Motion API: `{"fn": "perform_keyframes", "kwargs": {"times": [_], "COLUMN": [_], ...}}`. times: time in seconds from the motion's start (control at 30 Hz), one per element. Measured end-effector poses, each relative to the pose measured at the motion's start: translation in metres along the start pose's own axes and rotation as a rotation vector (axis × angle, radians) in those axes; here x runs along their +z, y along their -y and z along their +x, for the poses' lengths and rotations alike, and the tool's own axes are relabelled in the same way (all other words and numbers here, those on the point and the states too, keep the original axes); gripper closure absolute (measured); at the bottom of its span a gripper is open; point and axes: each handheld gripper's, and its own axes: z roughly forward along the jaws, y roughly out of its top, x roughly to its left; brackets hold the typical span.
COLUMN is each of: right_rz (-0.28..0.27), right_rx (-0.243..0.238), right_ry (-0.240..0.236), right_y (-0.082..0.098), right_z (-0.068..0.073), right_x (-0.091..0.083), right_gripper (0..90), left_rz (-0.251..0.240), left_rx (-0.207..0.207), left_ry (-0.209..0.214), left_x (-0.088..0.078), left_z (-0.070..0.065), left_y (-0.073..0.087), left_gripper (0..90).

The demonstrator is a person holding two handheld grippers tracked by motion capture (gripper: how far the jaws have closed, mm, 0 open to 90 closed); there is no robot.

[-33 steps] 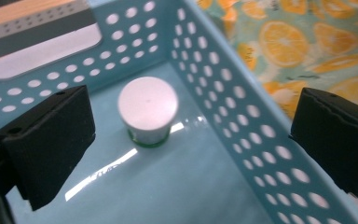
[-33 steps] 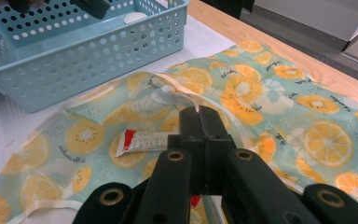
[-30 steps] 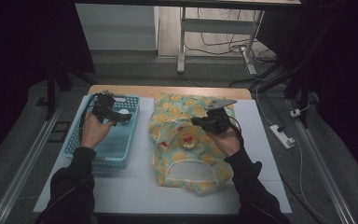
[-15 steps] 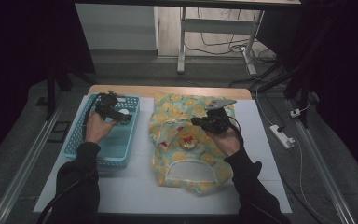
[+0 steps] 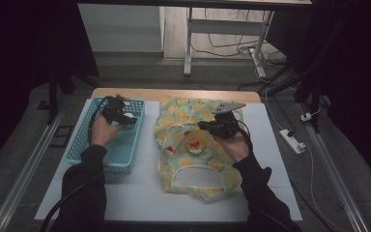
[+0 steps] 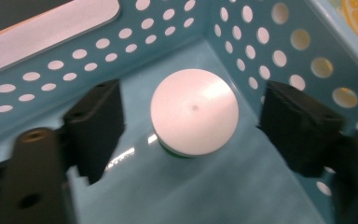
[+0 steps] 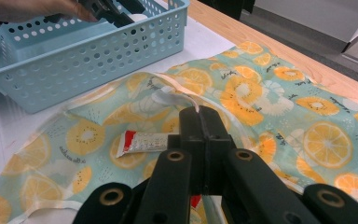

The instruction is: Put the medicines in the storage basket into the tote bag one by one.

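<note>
Item — white-capped jar [image 6: 194,112] upright in basket [image 6: 279,42] | left tongs [image 6: 196,126] astride cap, closing, untouched | right tongs [image 7: 200,122] shut on cloth edge [image 7: 191,100]

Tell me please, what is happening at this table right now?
A person works with a gripper in each hand. The left gripper is down inside the blue basket, its jaws on either side of a white round-topped object and just closing in, not yet touching it. The right gripper is shut on what looks like the white edge strip of the fruit-print cloth, spread beside the basket. A small red and silver tube lies on the cloth.
</note>
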Motion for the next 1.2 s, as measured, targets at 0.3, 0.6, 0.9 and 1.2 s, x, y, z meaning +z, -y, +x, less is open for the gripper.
{"fn": "perform_keyframes", "kwargs": {"times": [0.3,0.6,0.9,1.2], "right_rz": [0.0,0.0,-0.001,-0.003], "right_rx": [-0.002,-0.002,-0.004,-0.004], "right_ry": [-0.001,0.0,-0.002,0.0], "right_y": [0.0,0.0,-0.001,-0.001], "right_z": [0.001,0.001,0.001,0.001], "right_x": [0.0,0.0,0.0,0.0], "right_gripper": [90.0,90.0,90.0,90.0], "left_rz": [0.014,0.028,-0.002,-0.031], "left_rx": [-0.011,-0.01,-0.013,0.025], "left_ry": [0.028,0.022,0.043,0.063], "left_x": [0.0,-0.004,-0.022,-0.044], "left_z": [0.0,-0.004,-0.005,-0.011], "left_y": [0.0,-0.001,0.0,0.0], "left_gripper": [48.9,50.1,50.2,50.2]}}
